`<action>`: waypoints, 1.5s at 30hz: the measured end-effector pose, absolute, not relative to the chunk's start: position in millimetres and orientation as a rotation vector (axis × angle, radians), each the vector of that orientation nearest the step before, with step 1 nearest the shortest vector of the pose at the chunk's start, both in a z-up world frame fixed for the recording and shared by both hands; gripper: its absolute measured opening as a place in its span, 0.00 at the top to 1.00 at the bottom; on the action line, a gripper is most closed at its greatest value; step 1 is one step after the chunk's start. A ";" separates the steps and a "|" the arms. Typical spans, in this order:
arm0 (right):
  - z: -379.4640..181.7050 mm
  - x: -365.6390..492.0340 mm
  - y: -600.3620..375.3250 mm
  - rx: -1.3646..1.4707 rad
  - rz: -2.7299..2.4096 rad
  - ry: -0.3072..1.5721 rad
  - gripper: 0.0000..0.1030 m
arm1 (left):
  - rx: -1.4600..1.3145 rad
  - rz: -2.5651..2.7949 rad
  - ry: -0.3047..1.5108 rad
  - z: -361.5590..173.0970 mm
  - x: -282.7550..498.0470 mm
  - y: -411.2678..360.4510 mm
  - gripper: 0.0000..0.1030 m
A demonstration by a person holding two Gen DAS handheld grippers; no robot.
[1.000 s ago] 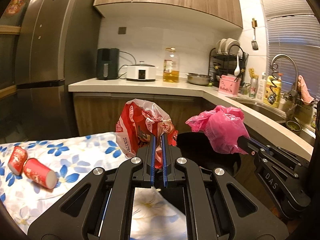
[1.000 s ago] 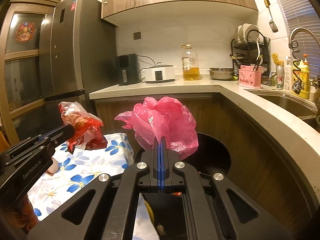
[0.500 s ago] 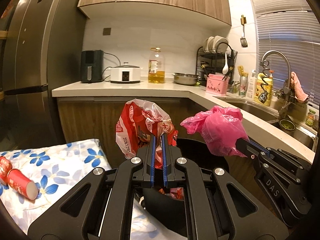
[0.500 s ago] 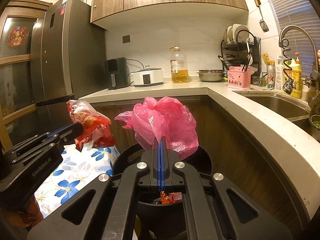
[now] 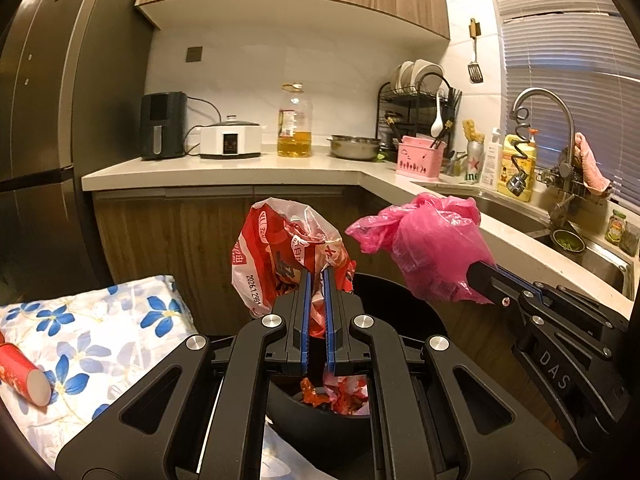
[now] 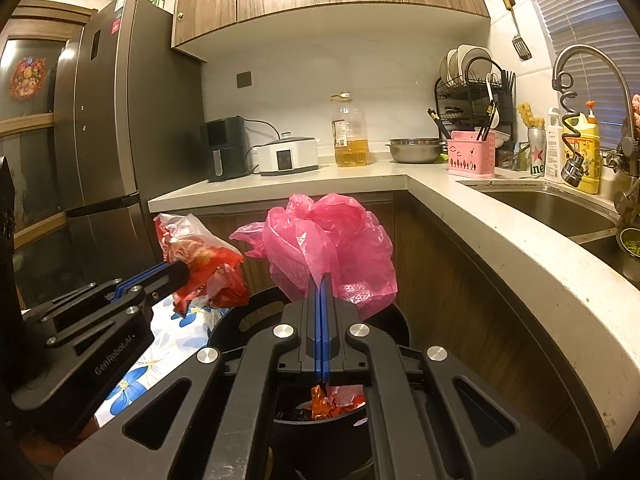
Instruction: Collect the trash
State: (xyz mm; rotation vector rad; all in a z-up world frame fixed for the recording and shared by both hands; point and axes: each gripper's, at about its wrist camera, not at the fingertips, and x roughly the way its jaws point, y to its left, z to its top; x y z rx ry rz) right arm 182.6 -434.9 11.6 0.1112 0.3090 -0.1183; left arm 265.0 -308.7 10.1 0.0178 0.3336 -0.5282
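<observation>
My left gripper (image 5: 316, 276) is shut on a crumpled red and white snack bag (image 5: 276, 260) and holds it above the black trash bin (image 5: 400, 312). My right gripper (image 6: 322, 280) is shut on a crumpled pink plastic bag (image 6: 332, 236), also above the bin (image 6: 240, 316). In the left wrist view the pink bag (image 5: 432, 248) hangs to the right of the snack bag. In the right wrist view the snack bag (image 6: 200, 260) is to the left. Red wrappers (image 5: 336, 392) lie inside the bin.
A table with a blue-flowered cloth (image 5: 100, 340) stands left of the bin, with a red paper cup (image 5: 24, 376) lying on it. A wooden cabinet and pale counter (image 5: 240, 172) run behind, curving right to a sink (image 6: 560, 208). A dark fridge (image 6: 120, 120) stands left.
Both grippers have moved right from the table to over the bin, still holding their bags. The bin's inside with red wrappers has come into view.
</observation>
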 end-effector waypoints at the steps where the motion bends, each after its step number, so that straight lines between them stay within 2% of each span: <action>1: 11.2 183.3 -434.9 0.112 -0.116 0.309 0.99 | 0.019 -0.535 0.335 9.6 266.0 -309.8 0.94; 19: 8.0 198.1 -443.2 0.150 -0.109 0.327 0.96 | 0.043 -0.568 0.353 0.1 281.2 -324.6 0.93; 24: 5.5 199.0 -449.8 0.166 -0.129 0.331 0.73 | 0.049 -0.563 0.370 -4.7 285.0 -325.9 0.93; 31: 7.2 194.2 -459.6 0.196 -0.172 0.317 0.54 | 0.089 -0.556 0.399 -13.9 288.1 -331.3 0.90; 34: 6.8 194.5 -461.2 0.197 -0.182 0.321 0.49 | 0.088 -0.551 0.411 -17.5 288.4 -328.1 0.78; 35: 6.6 194.6 -461.8 0.200 -0.186 0.323 0.48 | 0.087 -0.547 0.410 -17.5 288.1 -328.2 0.66; 40: 6.9 191.9 -462.3 0.204 -0.189 0.322 0.44 | 0.089 -0.529 0.403 -18.1 284.8 -320.9 0.54; 42: 7.4 189.6 -461.0 0.201 -0.187 0.320 0.40 | 0.072 -0.508 0.402 -17.6 283.7 -313.9 0.41; 45: 7.7 186.9 -456.2 0.194 -0.181 0.318 0.33 | 0.043 -0.489 0.405 -17.0 279.3 -300.2 0.33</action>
